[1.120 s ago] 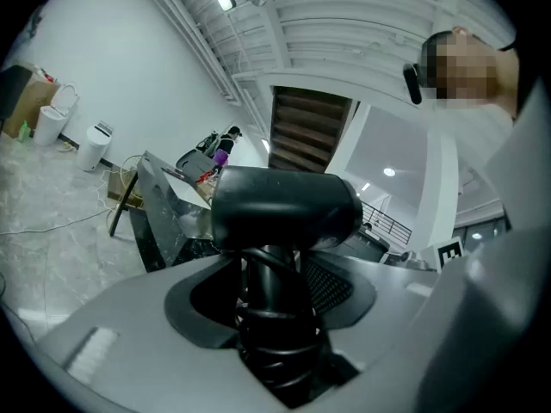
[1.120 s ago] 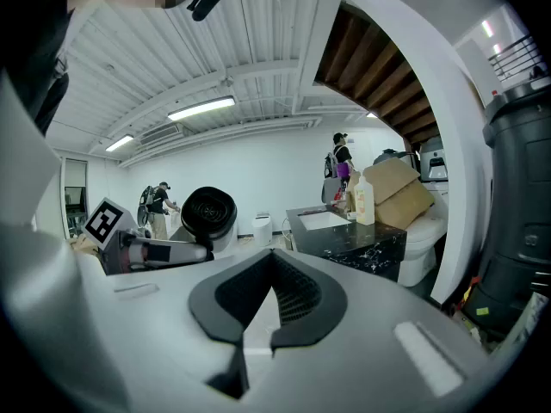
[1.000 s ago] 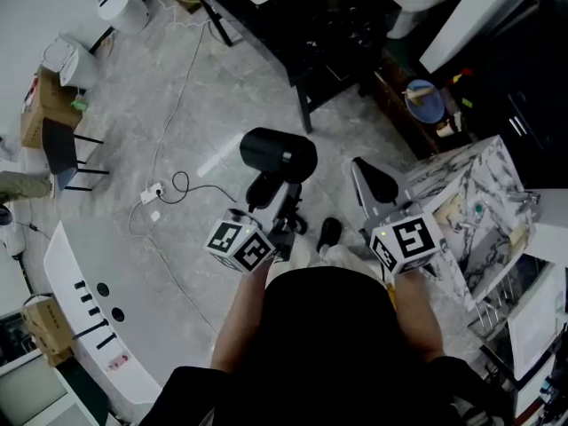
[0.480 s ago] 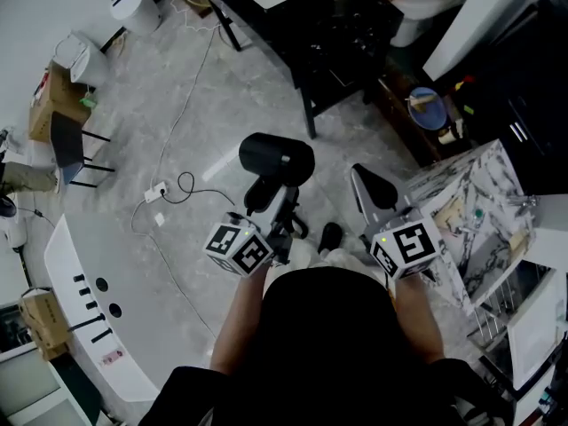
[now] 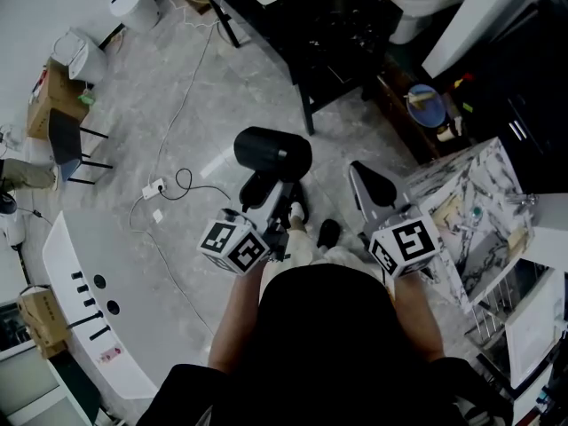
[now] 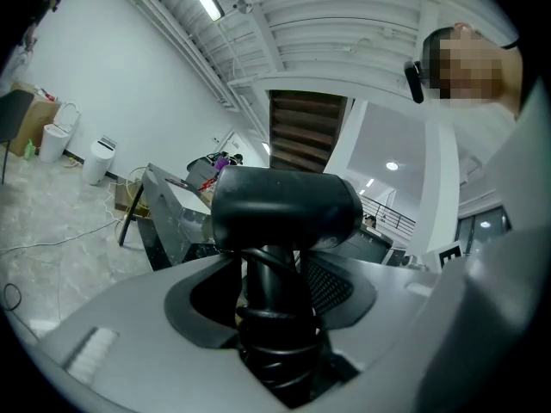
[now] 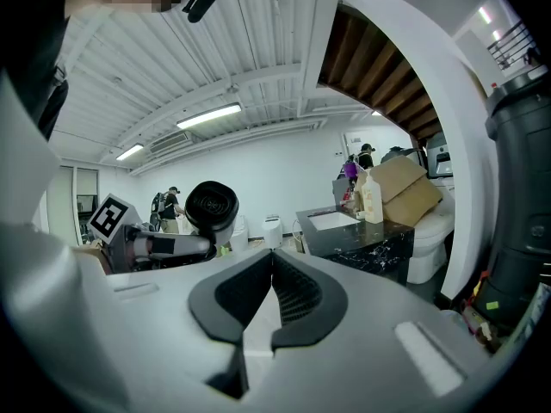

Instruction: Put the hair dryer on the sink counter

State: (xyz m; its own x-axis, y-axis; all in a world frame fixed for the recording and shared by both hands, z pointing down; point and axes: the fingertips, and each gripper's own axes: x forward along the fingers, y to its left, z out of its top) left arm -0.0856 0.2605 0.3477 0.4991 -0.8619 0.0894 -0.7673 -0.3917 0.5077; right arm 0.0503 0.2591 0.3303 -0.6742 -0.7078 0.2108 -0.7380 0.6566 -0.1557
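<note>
Far left of my left gripper (image 5: 269, 201): a cardboard box (image 5: 43, 105) with print too small for me to read, two white bins (image 5: 133, 3) and a dark chair (image 5: 64, 147).
Floor (image 5: 222, 87) left of it: a white power strip (image 5: 153, 190), its thin cable (image 5: 182, 96) trailing away ahead.
Left gripper: jaws set wide and clamped on the handle of the hair dryer (image 5: 272, 153), with the cord wound round that handle.
Hair dryer: black, carried above the floor. Its barrel is just past the left gripper's tips and well short of the desk (image 5: 355, 20).
Markings: black-and-white square markers on each gripper's cube (image 5: 232, 245).
Desk: black marbled top ahead of both grippers, carrying a white sink basin (image 7: 331, 219) and a bottle (image 7: 372, 198).
Right gripper (image 5: 371, 181): jaws pressed together, nothing between them.
Right of it: a marbled box (image 5: 475, 207) just beside, and a blue bowl (image 5: 426, 101) further ahead.
</note>
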